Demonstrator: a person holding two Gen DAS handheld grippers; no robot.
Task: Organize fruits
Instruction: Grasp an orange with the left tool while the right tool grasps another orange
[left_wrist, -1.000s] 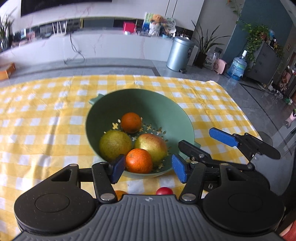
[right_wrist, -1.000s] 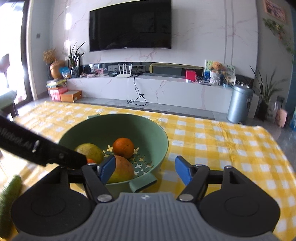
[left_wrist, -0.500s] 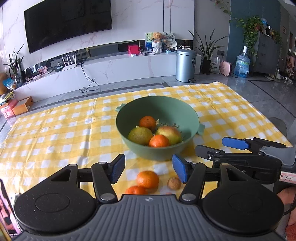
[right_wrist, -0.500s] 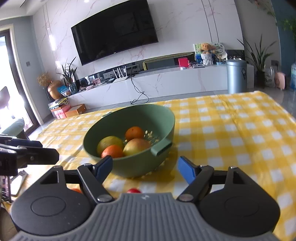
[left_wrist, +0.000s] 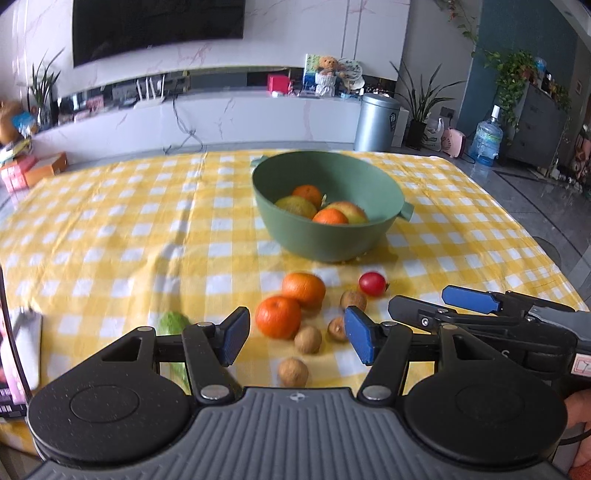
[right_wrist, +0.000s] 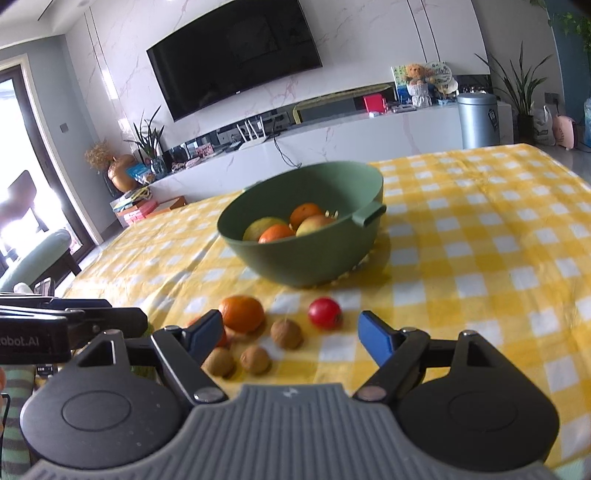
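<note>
A green colander bowl on the yellow checked cloth holds two oranges and two larger yellow-green fruits. In front of it lie two loose oranges, a small red fruit and several small brown longan-like fruits. My left gripper is open and empty, low over the loose fruits. My right gripper is open and empty, just short of the brown fruits; it also shows at the right of the left wrist view.
A green vegetable lies by my left gripper's left finger. A white object lies at the table's left edge. The table's right edge drops to the floor. A TV wall and cabinet stand behind.
Both grippers have pulled back and away from the bowl toward the table's near edge. The loose oranges, red fruit and brown fruits have come into view in front of them.
</note>
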